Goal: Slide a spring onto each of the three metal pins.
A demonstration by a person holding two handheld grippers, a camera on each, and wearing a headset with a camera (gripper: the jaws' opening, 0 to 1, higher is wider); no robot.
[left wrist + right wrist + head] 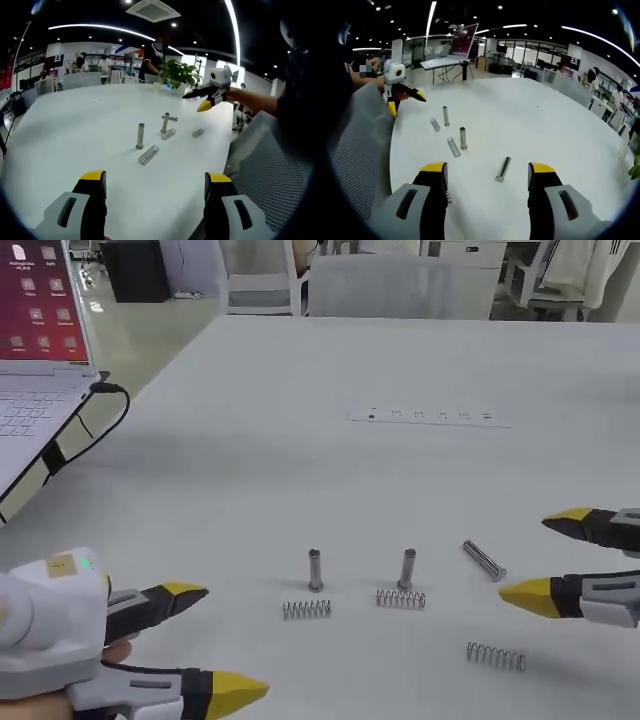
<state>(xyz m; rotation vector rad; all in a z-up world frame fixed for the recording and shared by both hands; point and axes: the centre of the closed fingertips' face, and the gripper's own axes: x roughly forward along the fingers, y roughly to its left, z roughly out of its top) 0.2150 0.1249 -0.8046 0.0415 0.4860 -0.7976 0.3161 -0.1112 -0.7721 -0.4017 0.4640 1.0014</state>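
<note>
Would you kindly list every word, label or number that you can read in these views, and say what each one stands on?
No text here can be read word for word.
Laptop screen: small captions under icons on a red background, too blurred to read.
White strip on the table: a row of small dark marks, too small to read.

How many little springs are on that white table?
3. The left spring lies by the left upright pin, the middle spring by the right upright pin, the third spring apart, near the fallen pin.
</note>
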